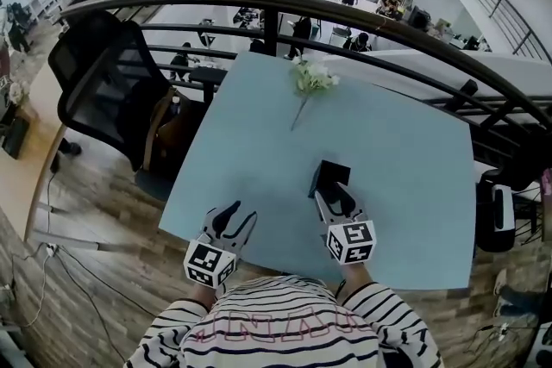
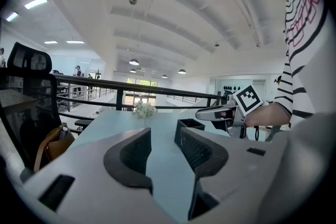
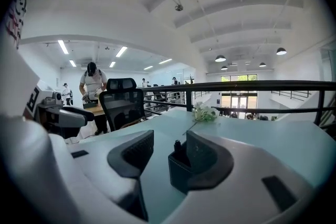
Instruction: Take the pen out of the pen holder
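poking from black square pen holder (image 3: 181,174), dark pen (image 3: 177,145), right hand-held gripper (image 3: 170,137) wide, left hand-held gripper (image 2: 163,131) wide

Table (image 1: 405,172) surface open left and right of pen holder (image 1: 329,176). Flower (image 1: 312,78) laid near far edge, well apart. Railing (image 1: 285,3) behind; chair (image 1: 103,77) off left edge.

Your left gripper (image 2: 164,139) holds its jaws apart over bare table (image 2: 113,126) — the black pen holder (image 2: 190,125) sits at one o'clock, white flowers (image 2: 144,108) at twelve, your right gripper (image 2: 207,112) at two, and a black chair (image 2: 23,86) with a brown bag (image 2: 52,145) at nine.
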Demonstrator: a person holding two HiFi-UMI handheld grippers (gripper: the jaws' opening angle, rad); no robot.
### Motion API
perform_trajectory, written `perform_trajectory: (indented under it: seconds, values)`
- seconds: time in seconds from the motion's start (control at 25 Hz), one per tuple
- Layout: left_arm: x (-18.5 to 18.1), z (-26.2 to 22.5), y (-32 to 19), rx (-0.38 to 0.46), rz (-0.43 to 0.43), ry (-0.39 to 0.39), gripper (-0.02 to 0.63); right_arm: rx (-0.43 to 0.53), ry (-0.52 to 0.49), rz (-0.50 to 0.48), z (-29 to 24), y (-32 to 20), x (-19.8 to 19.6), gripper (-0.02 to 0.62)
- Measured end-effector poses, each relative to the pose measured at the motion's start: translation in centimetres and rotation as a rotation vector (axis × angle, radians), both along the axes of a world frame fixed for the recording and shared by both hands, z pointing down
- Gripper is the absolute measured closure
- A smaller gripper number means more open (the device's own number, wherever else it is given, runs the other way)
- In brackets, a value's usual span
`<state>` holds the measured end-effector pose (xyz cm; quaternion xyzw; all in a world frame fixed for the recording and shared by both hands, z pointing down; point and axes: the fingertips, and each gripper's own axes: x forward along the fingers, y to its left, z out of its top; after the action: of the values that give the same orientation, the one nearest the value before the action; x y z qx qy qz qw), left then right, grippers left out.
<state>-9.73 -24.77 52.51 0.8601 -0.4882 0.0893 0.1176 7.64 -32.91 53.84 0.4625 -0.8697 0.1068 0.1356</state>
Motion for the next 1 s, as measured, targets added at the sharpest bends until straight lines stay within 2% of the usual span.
perform_trajectory:
  seconds: [0.24, 0.6, 1.0]
  values:
    - [0.2, 0.9, -1.2, -0.024, -0.016, -0.004, 0.454, -0.028, 0.073, -0.038, 2.0, -2.0, -0.8, 0.403]
    - [0.3, 1.9, -1.9, -0.055, -0.032, 0.002, 0.454, -0.075, 0.132, -0.034, 4.2, -3.4, -0.9, 0.456]
    - [0.3, 2.8, -2.2, -0.084, -0.033, 0.018, 0.454, -0.065, 0.239, -0.053, 4.8, -3.8, -0.8, 0.529]
